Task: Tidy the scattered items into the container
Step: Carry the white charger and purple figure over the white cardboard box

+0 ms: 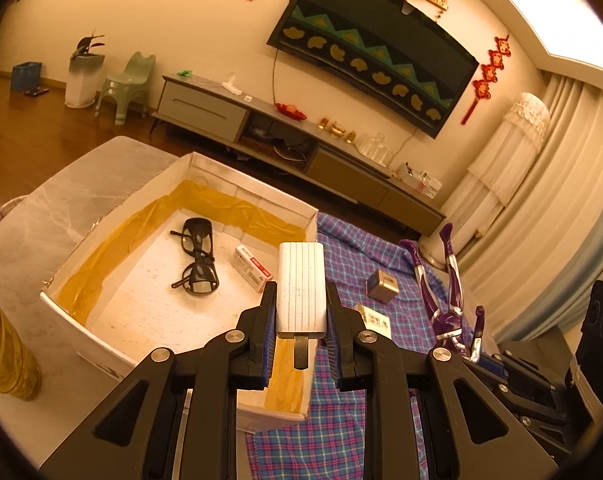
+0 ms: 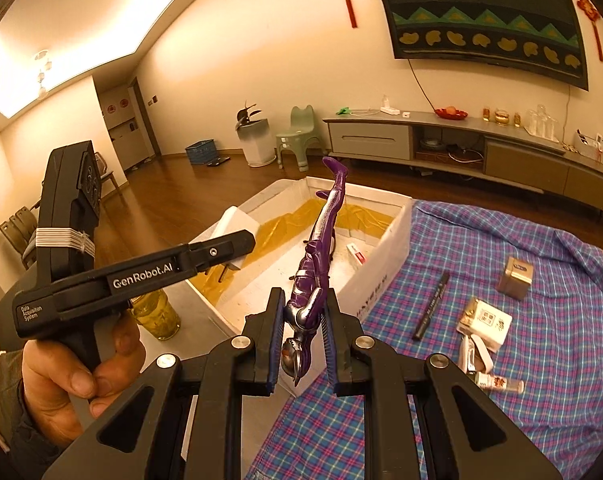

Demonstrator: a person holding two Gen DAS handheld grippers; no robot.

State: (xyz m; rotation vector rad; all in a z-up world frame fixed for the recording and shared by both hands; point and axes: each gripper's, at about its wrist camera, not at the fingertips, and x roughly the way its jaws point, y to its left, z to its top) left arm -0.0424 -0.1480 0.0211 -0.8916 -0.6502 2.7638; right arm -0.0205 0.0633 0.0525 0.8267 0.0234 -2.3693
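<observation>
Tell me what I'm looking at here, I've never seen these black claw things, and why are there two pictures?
No robot: a person carries a hand-held tool with two fingers in each hand, and each tool has a wide-angle camera looking along its fingers. So one picture comes from the left tool, the other from the right tool. The left tool grips a white ribbed plug adapter above a white box that already contains black glasses and a small carton. The right tool grips a purple toy figure. On the checked cloth there are a pen, a small metal tin and a white packet.
</observation>
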